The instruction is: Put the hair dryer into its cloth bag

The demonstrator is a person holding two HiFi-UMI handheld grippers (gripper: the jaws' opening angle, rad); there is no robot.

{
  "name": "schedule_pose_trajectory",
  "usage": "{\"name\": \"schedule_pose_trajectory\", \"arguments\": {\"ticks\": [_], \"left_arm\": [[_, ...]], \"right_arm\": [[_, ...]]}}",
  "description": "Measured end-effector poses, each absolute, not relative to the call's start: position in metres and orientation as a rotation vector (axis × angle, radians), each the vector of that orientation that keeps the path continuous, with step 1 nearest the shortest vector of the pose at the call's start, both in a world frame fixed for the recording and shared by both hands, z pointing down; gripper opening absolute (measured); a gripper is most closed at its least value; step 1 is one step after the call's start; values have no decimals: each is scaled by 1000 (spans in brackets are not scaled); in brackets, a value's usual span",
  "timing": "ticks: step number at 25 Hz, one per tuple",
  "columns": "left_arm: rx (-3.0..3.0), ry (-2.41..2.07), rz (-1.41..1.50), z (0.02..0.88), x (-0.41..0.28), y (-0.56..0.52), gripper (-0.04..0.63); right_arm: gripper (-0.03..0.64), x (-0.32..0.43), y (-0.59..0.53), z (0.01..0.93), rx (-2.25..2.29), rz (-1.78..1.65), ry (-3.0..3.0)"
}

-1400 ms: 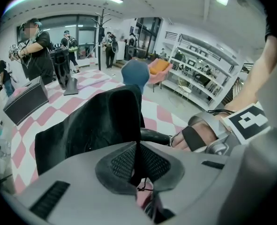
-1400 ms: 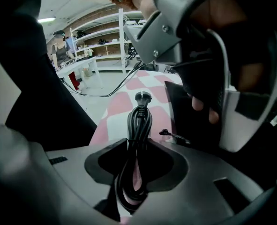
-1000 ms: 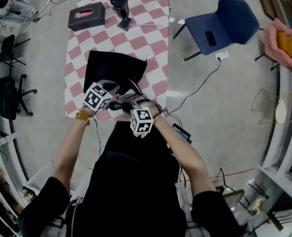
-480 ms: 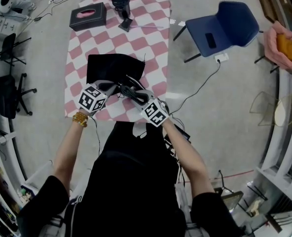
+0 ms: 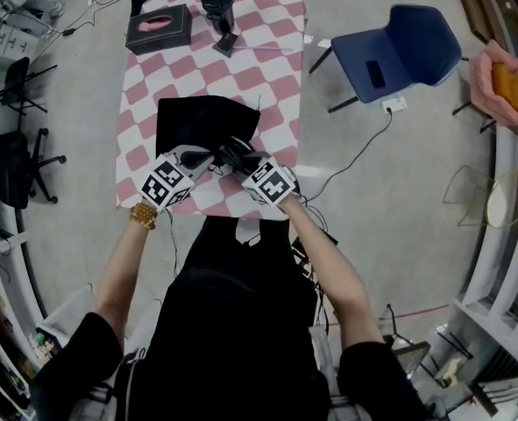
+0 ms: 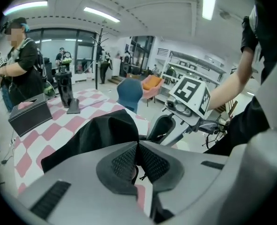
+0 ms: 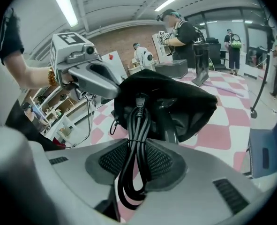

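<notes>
Where the head view looks down on the pink-and-white checked tablecloth (image 5: 267, 51), your left gripper (image 5: 197, 159) and right gripper (image 5: 241, 158) meet at the near mouth of the soft black cloth bag (image 5: 202, 117), left of centre.

In the left gripper view, your jaws are pinched tight on the bag's hem at mid-frame.

In the right gripper view, your jaws clamp the folded black power cable (image 7: 137, 125). What looks like the dark hair dryer (image 7: 168, 118) sits half inside the bag.

Push by the cable alone and it may buckle, leaving loops outside. If the hem slips, the mouth collapses.
</notes>
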State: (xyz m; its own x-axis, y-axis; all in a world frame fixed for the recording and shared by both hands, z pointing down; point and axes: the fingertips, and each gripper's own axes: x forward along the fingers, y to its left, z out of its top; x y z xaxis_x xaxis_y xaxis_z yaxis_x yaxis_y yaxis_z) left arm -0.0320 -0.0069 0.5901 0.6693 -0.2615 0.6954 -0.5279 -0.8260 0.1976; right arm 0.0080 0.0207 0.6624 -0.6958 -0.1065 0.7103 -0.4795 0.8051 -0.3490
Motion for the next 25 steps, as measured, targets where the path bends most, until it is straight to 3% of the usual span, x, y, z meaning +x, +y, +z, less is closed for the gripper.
{"name": "schedule_pose_trajectory", "arguments": {"ticks": [12, 17, 21, 25], "left_arm": [[2452, -494, 749, 582, -8, 5, 20], [2362, -552, 647, 592, -18, 0, 20], [2366, -557, 710, 600, -22, 4, 20], [2372, -556, 734, 601, -23, 6, 20]], "right_arm": [[126, -22, -12, 646, 398, 909, -2139], [132, -17, -8, 658, 399, 808, -2283], [254, 0, 2, 647, 376, 703, -2408], [274, 43, 20, 666, 358, 300, -2278]]}}
